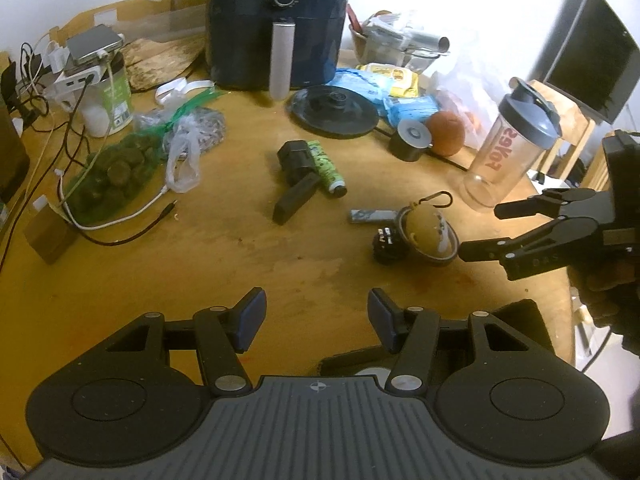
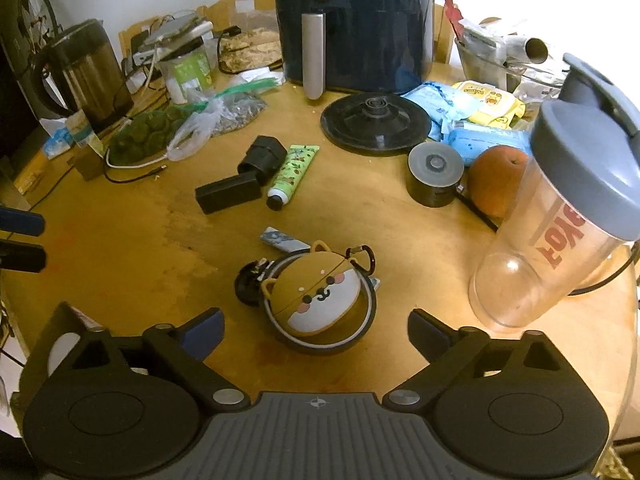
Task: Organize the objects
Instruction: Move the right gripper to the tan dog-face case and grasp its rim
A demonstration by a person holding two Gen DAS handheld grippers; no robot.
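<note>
A dog-faced case with a carabiner lies on a black tape ring on the wooden table. My right gripper stands open just in front of it, one finger to each side, touching nothing. From the left wrist view the right gripper sits at the right, close to the case. My left gripper is open over bare table with nothing between its fingers; it shows at the left edge of the right wrist view. A green tube and black blocks lie mid-table.
A clear shaker bottle stands close on the right, beside an orange and a small black cylinder. At the back are an air fryer, a black round disc, wipe packs, a kettle, bags and cables.
</note>
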